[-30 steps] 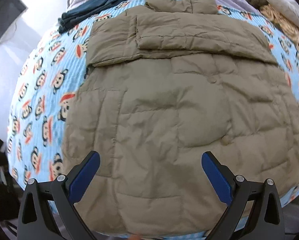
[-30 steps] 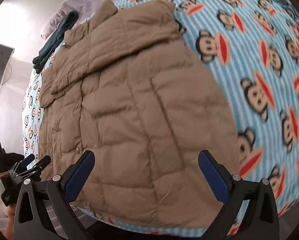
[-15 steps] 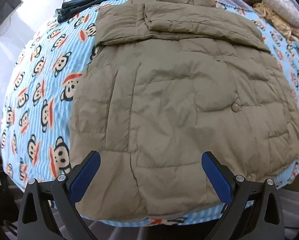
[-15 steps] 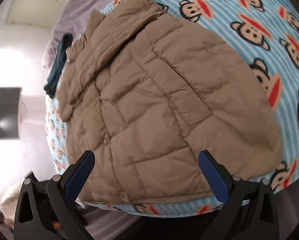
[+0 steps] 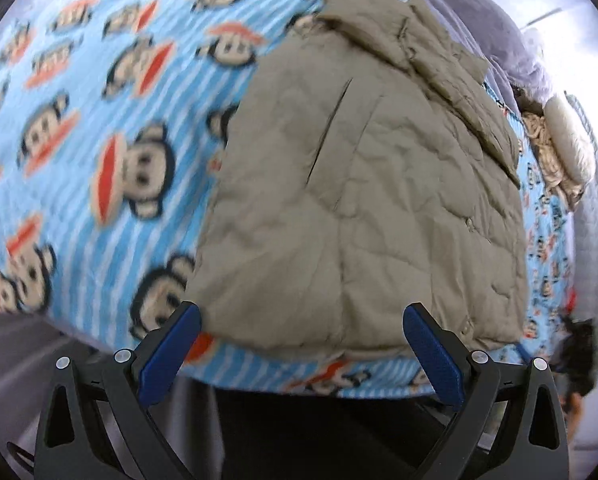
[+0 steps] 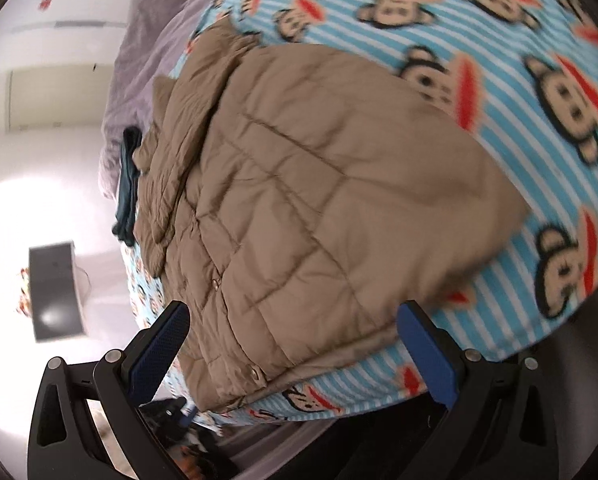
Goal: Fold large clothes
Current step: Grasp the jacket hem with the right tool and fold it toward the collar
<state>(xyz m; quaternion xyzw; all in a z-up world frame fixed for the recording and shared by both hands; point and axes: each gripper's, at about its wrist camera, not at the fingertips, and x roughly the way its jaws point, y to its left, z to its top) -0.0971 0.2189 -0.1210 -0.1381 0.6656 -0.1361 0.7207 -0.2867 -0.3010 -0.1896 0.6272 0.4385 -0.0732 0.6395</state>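
Observation:
A tan quilted puffer jacket lies flat on a bed covered by a blue striped monkey-print blanket, sleeves folded across its upper part. My left gripper is open and empty, just short of the jacket's bottom hem near its left corner. In the right wrist view the jacket fills the middle. My right gripper is open and empty, over the hem's right part near the bed edge.
A grey-purple duvet lies at the head of the bed. A dark teal garment lies beside the jacket's collar. Beige bedding sits at the far right. The bed edge drops to dark floor below both grippers.
Both grippers have drawn back and tilted outward toward the jacket's bottom hem at the bed edge. The left now views the left corner, the right the right side. Both stayed open.

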